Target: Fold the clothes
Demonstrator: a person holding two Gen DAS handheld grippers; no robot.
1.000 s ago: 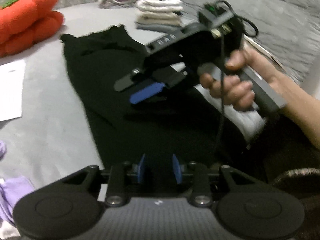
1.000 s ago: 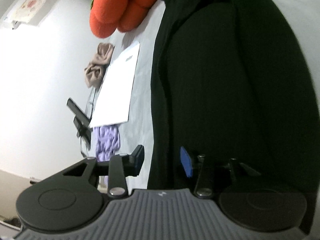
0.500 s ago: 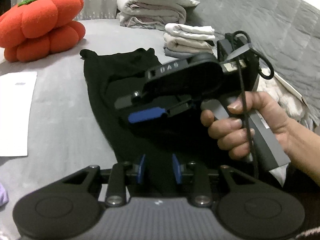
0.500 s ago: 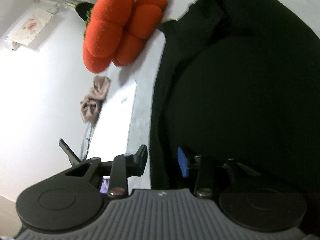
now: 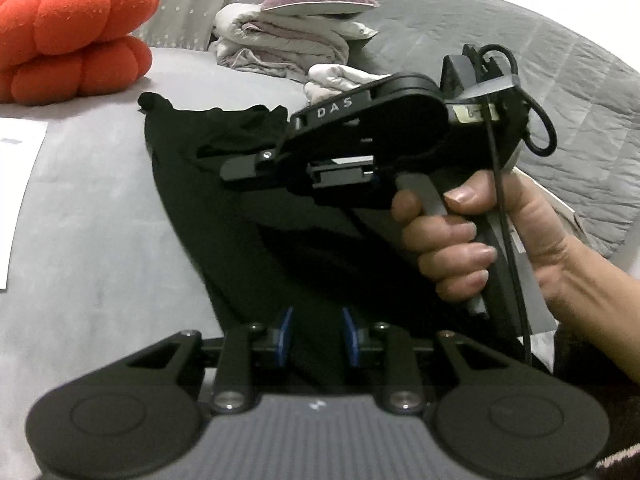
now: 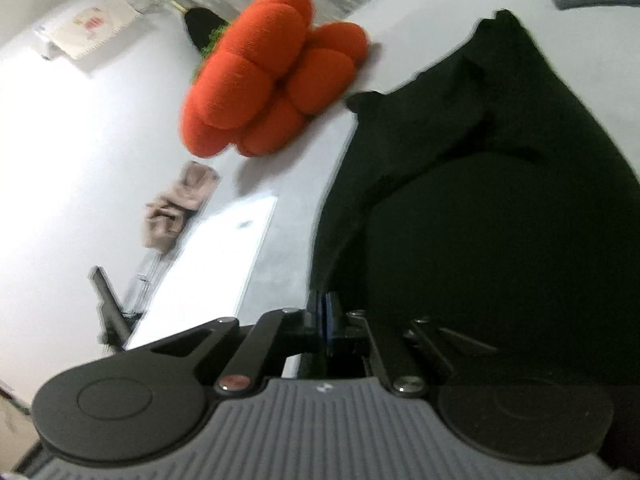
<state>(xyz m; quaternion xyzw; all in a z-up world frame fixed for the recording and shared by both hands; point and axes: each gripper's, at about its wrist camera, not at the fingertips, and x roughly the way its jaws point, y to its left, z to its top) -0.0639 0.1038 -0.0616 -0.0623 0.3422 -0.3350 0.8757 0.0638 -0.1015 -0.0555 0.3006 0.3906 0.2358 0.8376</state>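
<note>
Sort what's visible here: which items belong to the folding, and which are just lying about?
In use: black fabric garment, left gripper, right gripper.
Lying about: orange plush pumpkin cushion, white paper sheet, folded pale laundry pile, crumpled beige cloth.

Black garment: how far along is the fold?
Done: folded stacks sit at the back. In hand: the black garment lies partly spread on the grey surface; the right gripper is shut at its edge, the left gripper holds cloth between its fingers. Left: this fold isn't finished.
</note>
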